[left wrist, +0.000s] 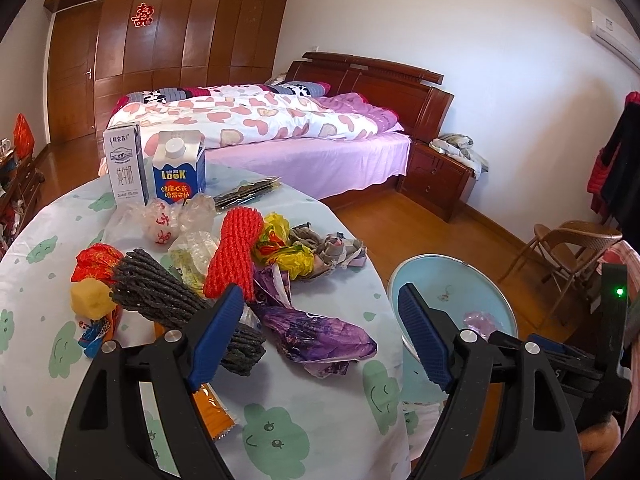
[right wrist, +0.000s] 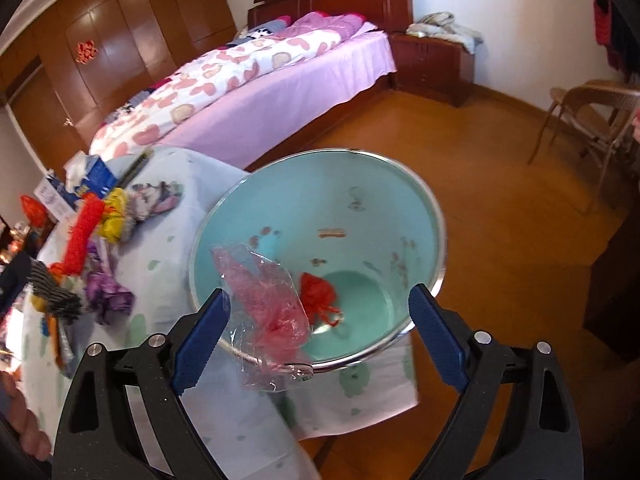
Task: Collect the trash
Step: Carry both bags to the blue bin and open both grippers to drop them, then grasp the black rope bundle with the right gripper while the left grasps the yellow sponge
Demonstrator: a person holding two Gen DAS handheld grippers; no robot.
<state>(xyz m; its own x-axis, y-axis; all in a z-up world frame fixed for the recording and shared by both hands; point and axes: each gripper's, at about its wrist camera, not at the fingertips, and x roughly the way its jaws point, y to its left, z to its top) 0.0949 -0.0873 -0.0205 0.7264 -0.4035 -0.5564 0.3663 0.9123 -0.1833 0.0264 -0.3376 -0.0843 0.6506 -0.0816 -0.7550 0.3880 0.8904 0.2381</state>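
The right hand-held gripper [right wrist: 318, 312] hovered with its blue fingers [right wrist: 200, 338] spread wide over a pale blue bin [right wrist: 280, 208] standing just beside the cloth-covered counter [right wrist: 224, 396]. A clear plastic bag tinted pink [right wrist: 264, 312] lay over the bin's near rim between the fingers; whether the left finger touched it could not be told. A crumpled red scrap [right wrist: 318, 294] rested at the bottom of the bin.

The left hand-held gripper [left wrist: 322, 306] was likewise spread, empty, above the counter [left wrist: 320, 412] near its edge, with the bin [left wrist: 432, 276] visible beyond its right finger. On the counter sat the remaining litter: a purple wrapper [left wrist: 320, 332] between the fingers, a bundle of dark grey cord [left wrist: 168, 296] partly behind the left finger, a bundle of red cord [left wrist: 234, 256], a yellow bag [left wrist: 284, 248], a crumpled printed wrapper [left wrist: 332, 246], clear plastic bags [left wrist: 172, 220], a red foil wrapper [left wrist: 98, 260], a yellow lump [left wrist: 90, 300] and an orange packet [left wrist: 214, 412]. At the far side stood a white milk carton [left wrist: 126, 168] and a blue carton marked "LooK" [left wrist: 178, 172], touching side by side. A bed [left wrist: 280, 132] with heart-patterned bedding filled the background.
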